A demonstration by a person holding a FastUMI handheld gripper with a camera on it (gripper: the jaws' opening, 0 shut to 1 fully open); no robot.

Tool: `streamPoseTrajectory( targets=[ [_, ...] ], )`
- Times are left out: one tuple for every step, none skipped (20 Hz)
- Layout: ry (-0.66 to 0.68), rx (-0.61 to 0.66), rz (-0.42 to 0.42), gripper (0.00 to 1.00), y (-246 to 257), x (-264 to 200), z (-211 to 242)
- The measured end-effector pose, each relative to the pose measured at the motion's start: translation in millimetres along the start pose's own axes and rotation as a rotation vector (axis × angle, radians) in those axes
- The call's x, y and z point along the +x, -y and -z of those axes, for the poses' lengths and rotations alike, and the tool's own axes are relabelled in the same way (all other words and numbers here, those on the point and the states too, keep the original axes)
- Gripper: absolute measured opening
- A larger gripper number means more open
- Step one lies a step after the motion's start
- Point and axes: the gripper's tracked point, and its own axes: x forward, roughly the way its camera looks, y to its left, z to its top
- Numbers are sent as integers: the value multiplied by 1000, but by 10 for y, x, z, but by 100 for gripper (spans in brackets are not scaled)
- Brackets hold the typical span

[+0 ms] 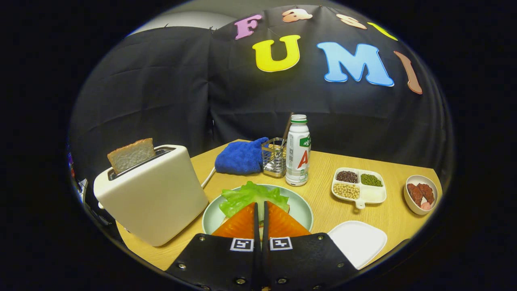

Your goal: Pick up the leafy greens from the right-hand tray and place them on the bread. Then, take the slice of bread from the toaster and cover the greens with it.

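We log leafy greens (252,197): ruffled, pale green, on plate (301,210), just ahead of tongs (261,208); tongs nearly closed, holding nothing.

Wood-grain table (323,194), smooth matt toaster (155,198).
Fuzzy cloth mitt (240,157) beside a shiny wire-metal caddy (274,157); plastic bottle (298,155) glossy, plate (303,210) glazed smooth.

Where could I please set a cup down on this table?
Bare wood lies between the plate, bottle and divided dish; another patch sits behind that dish. Around the toaster and blue cloth it is crowded. The claw is nearly shut over the lettuce.
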Motion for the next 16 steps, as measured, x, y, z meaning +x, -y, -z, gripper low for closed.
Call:
streamPoseTrajectory(
  targets=[
    [-10,0,3,1,-17,34,38],
    [-26,0,0,1,-45,61,81],
    [-40,-1,-5,1,-65,87,126],
    [-53,-4,-11,1,-92,110,167],
    [-70,-8,-12,1,-111,123,223],
    [-91,-15,-9,1,-117,130,277],
    [-103,-31,2,1,-100,138,319],
    [-109,-48,20,1,-64,141,334],
    [-110,-57,29,2,-51,133,346],
    [-114,-54,18,6,-81,123,353],
    [-121,-54,17,6,-85,106,371],
    [-123,-53,18,9,-83,83,372],
    [-120,-62,29,9,-67,61,366],
    [-115,-72,48,13,-23,44,359],
    [-106,-77,56,13,-9,32,350],
    [-115,-86,55,20,-9,12,363]
  ],
)
